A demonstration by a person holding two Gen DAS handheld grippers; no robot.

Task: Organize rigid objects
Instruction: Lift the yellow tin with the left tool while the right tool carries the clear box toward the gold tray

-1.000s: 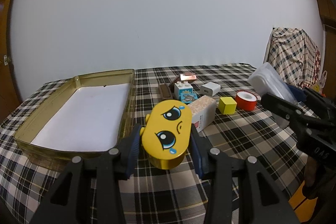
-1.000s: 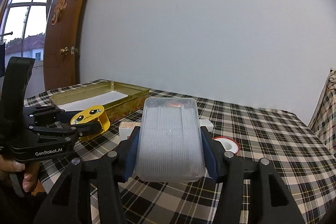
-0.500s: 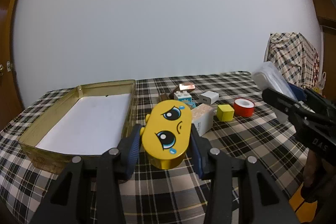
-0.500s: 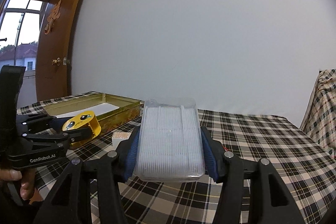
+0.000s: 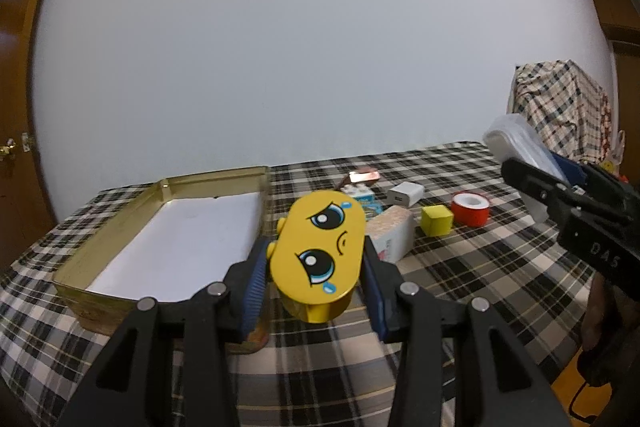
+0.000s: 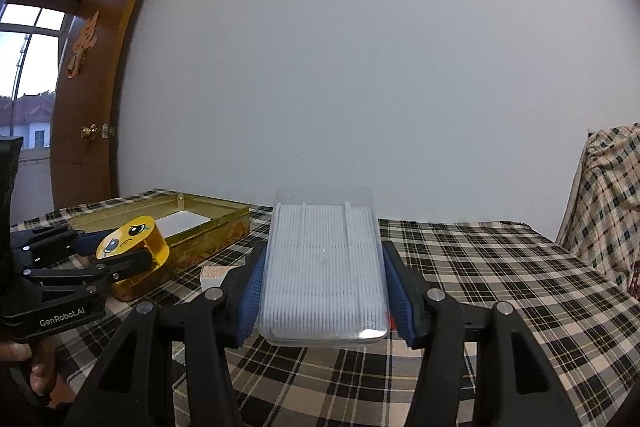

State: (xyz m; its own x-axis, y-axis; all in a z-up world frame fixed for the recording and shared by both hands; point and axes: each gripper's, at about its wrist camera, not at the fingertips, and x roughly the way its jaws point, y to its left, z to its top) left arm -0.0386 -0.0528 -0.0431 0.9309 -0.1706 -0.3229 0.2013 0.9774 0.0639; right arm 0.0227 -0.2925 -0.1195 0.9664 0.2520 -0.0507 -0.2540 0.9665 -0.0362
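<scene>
My left gripper (image 5: 316, 279) is shut on a yellow oval box (image 5: 320, 259) with a crying cartoon face, held above the checked tablecloth just right of the gold tin tray (image 5: 120, 227). My right gripper (image 6: 324, 291) is shut on a clear flat box of white sticks (image 6: 324, 267), held up level above the table. In the right wrist view the left gripper (image 6: 100, 259) with the yellow box (image 6: 132, 239) hangs beside the tray (image 6: 216, 227). From the left wrist view the clear box (image 5: 516, 143) shows at the right edge.
On the cloth behind the yellow box lie a pale speckled block (image 5: 392, 231), a yellow cube (image 5: 436, 221), a red tape roll (image 5: 470, 207), a white charger (image 5: 406, 193), a small blue-and-white carton (image 5: 360, 195) and a copper-coloured piece (image 5: 364, 175). A checked cover (image 5: 560, 107) drapes something at right.
Both views have tipped upward a little, so the table sits lower in the frames. Both grips are unchanged.
</scene>
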